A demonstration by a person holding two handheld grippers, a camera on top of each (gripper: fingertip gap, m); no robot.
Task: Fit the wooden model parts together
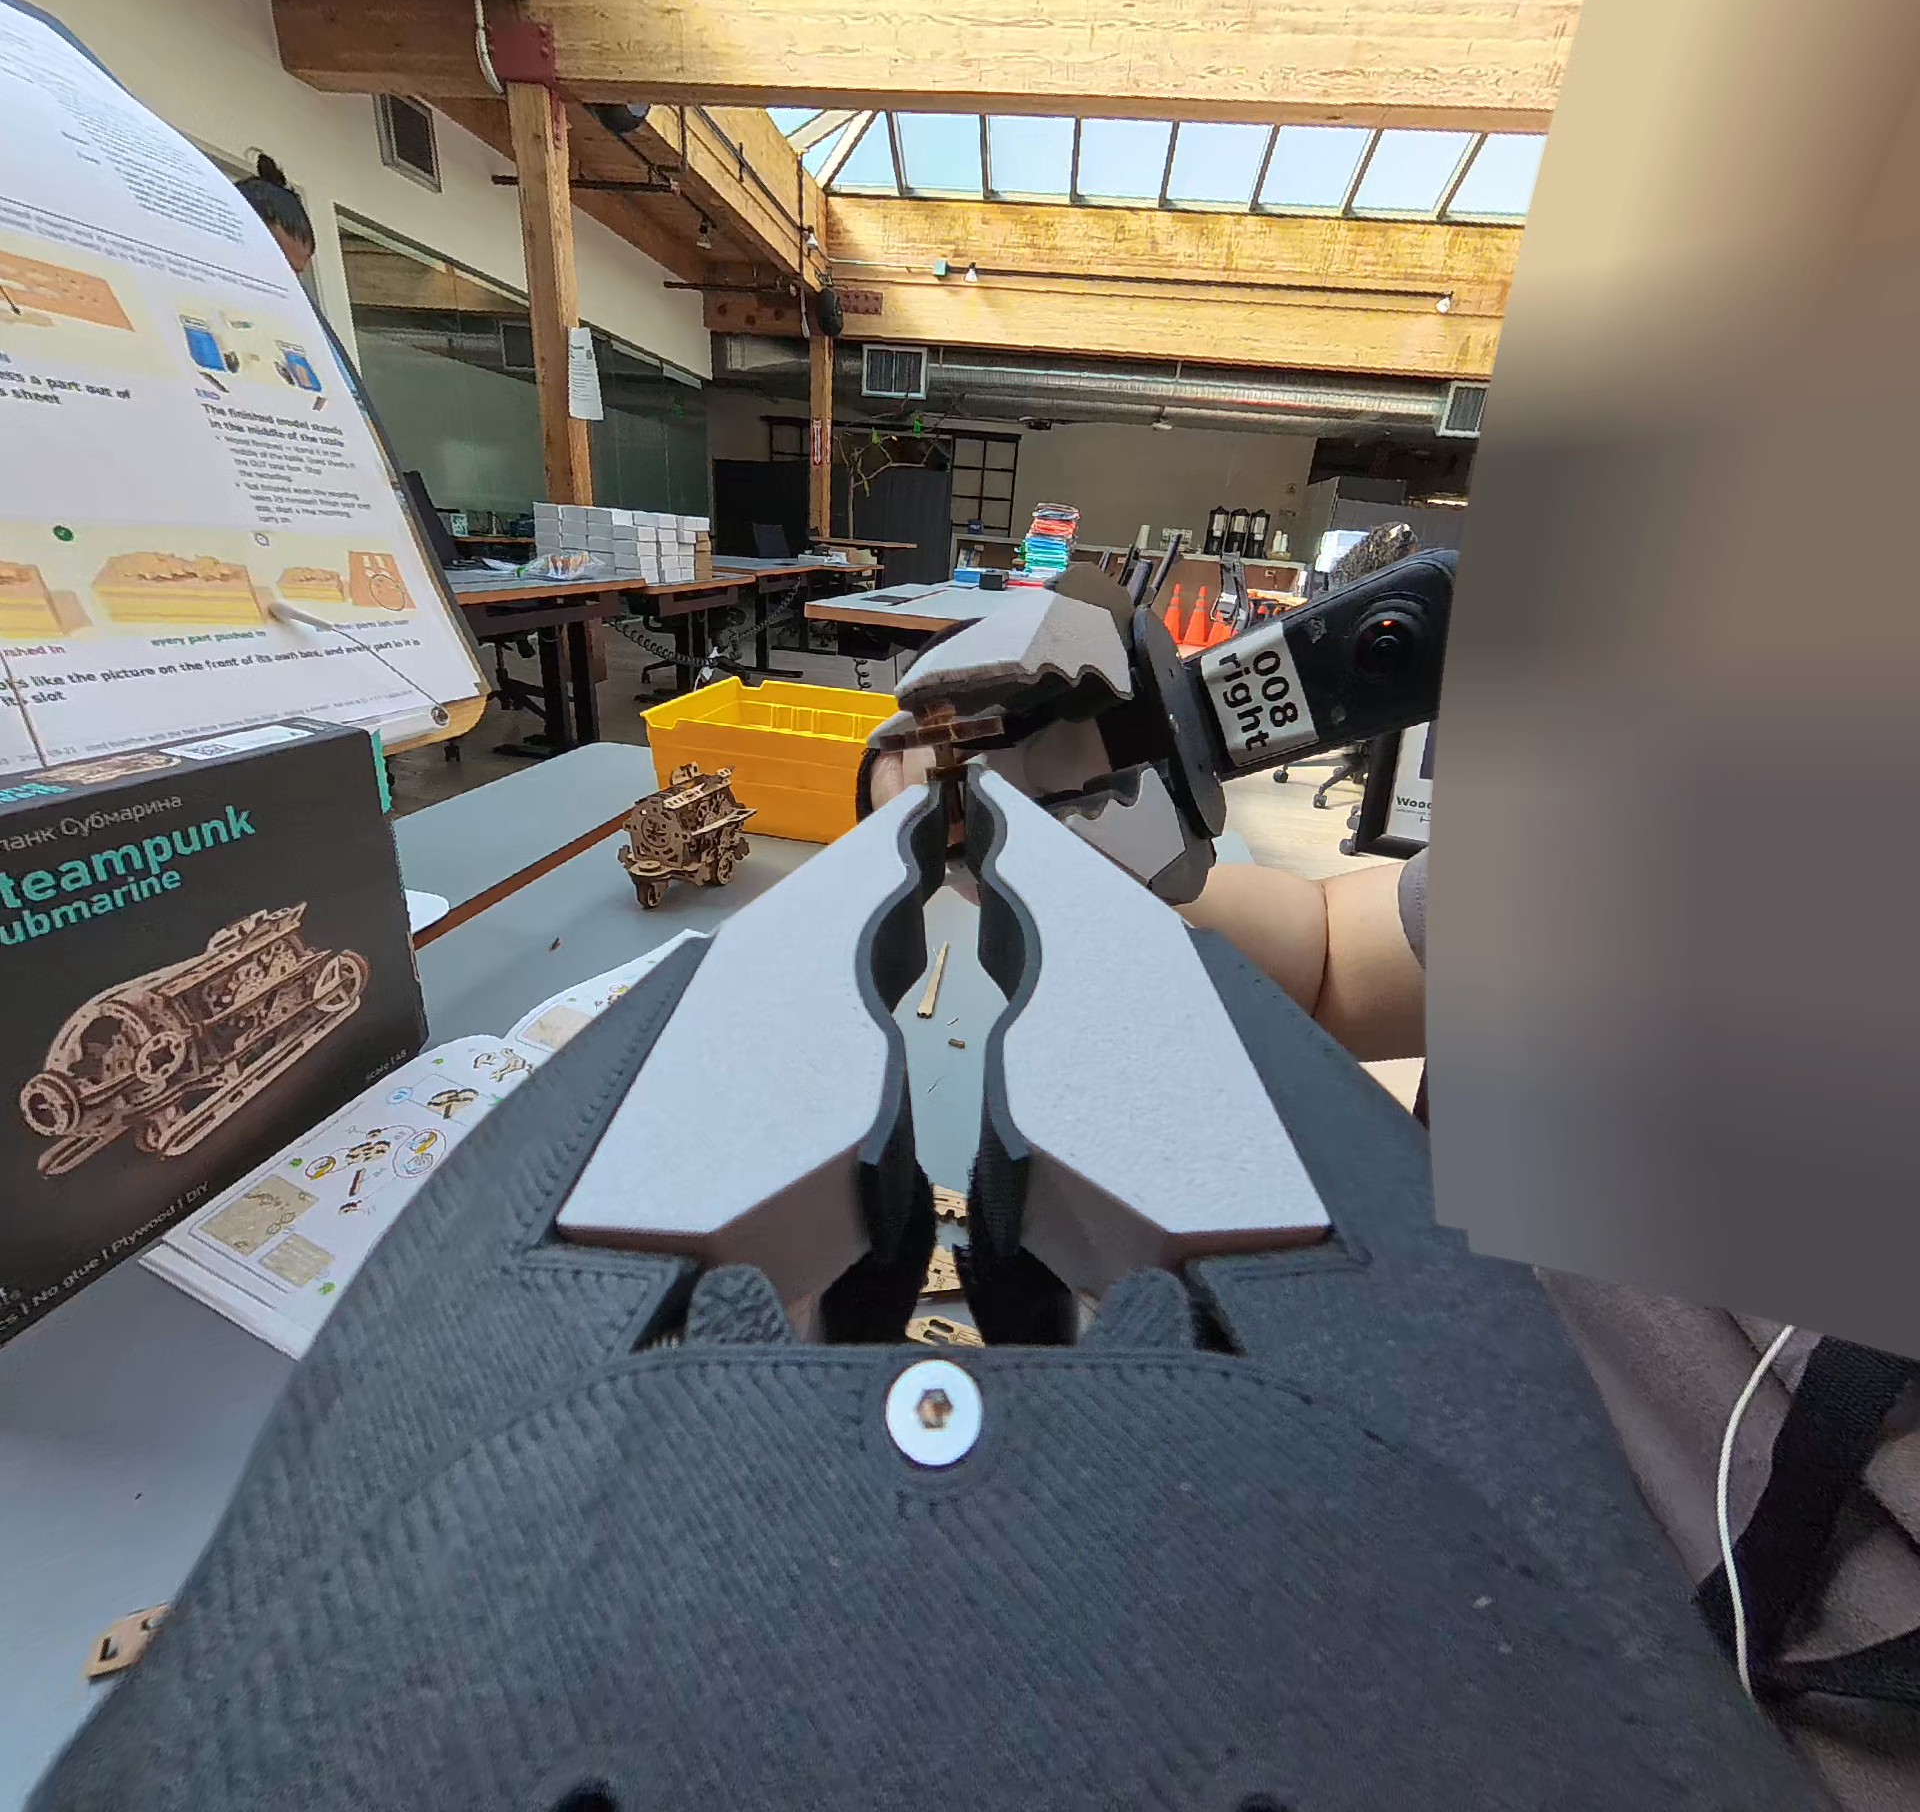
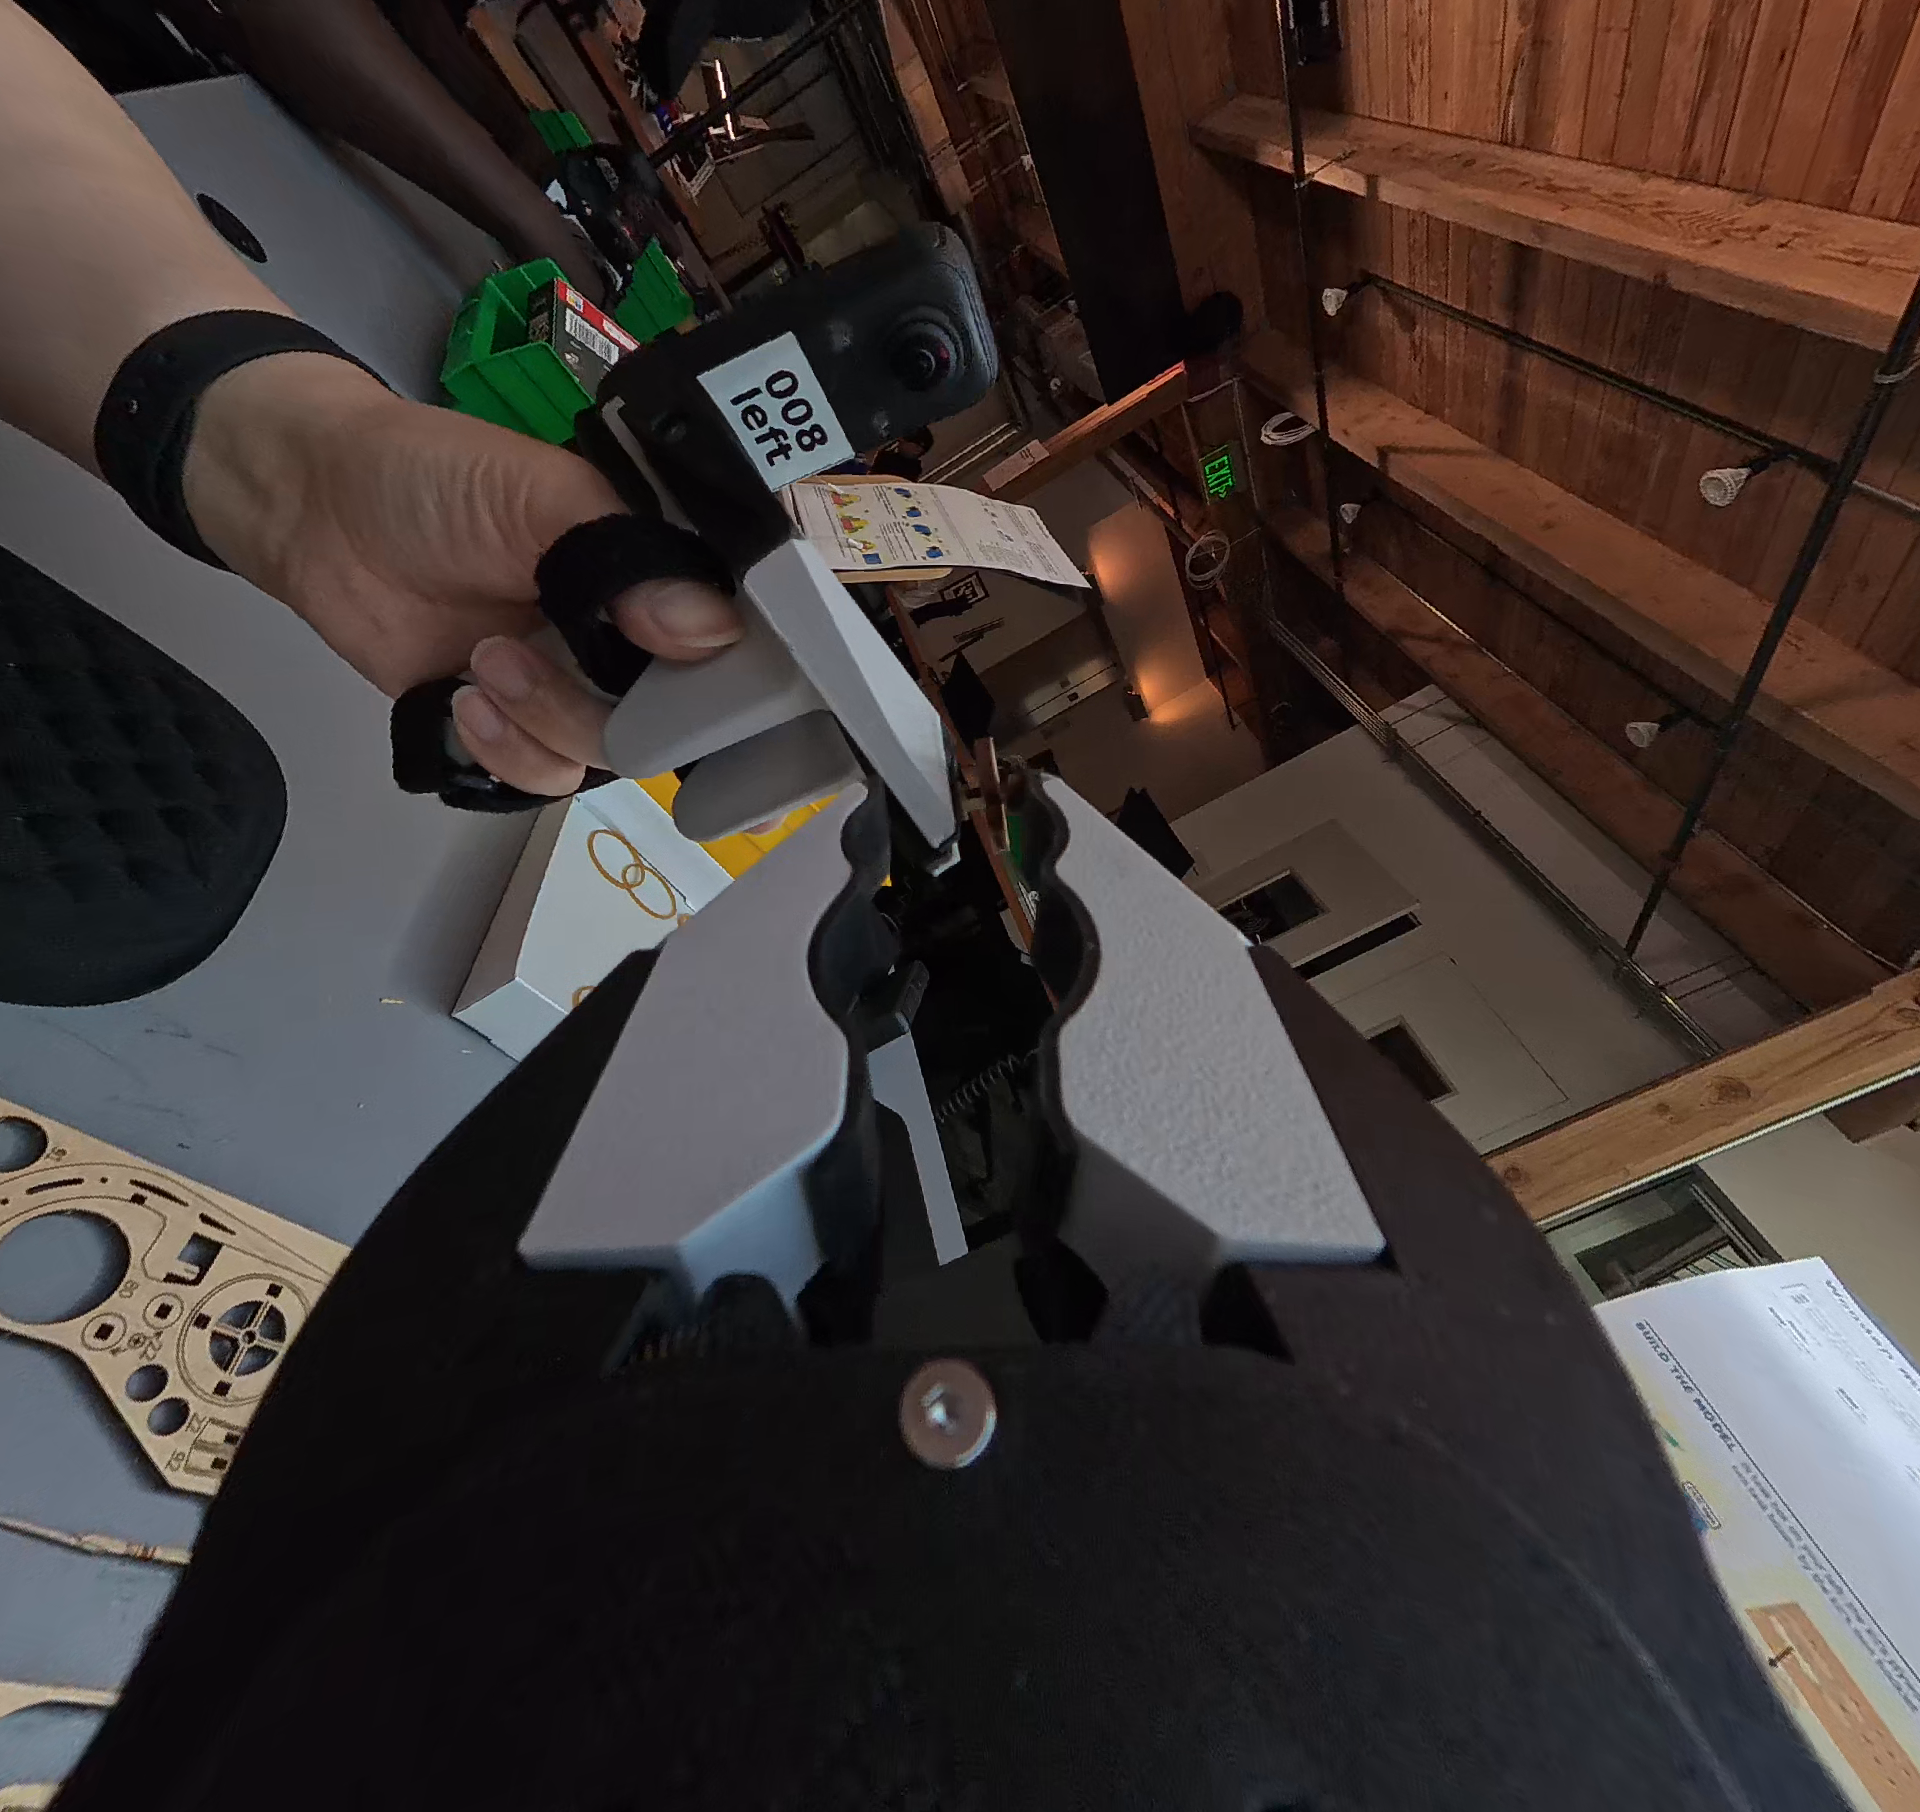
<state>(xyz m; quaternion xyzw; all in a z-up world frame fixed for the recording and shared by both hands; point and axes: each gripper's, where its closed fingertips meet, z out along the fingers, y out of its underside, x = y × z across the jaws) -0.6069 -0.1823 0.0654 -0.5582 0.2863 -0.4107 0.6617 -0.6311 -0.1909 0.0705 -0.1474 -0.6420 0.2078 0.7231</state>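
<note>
My left gripper (image 1: 951, 794) is shut on a thin, dark wooden part (image 1: 952, 819) pinched upright at its tips. My right gripper (image 1: 914, 723) comes in from the right and is shut on a small cross-shaped wooden part (image 1: 940, 726), which sits right on top of the left one's part. Both are held in the air above the grey table (image 1: 520, 817). In the right wrist view the right gripper (image 2: 956, 806) has the wooden part (image 2: 987, 788) at its tips, and the left gripper (image 2: 938, 827) reaches in from the upper left, held by a hand (image 2: 395, 536).
An assembled wooden model (image 1: 681, 832) stands before a yellow bin (image 1: 769, 744). A black kit box (image 1: 187, 983), a booklet (image 1: 364, 1170), a thin stick (image 1: 932, 978) and an instruction board (image 1: 187, 412) are nearby. A cut plywood sheet (image 2: 135, 1315), a white box (image 2: 582, 910) and green bins (image 2: 520, 360) are there too. Both grippers' tips are close together, under 4 cm apart.
</note>
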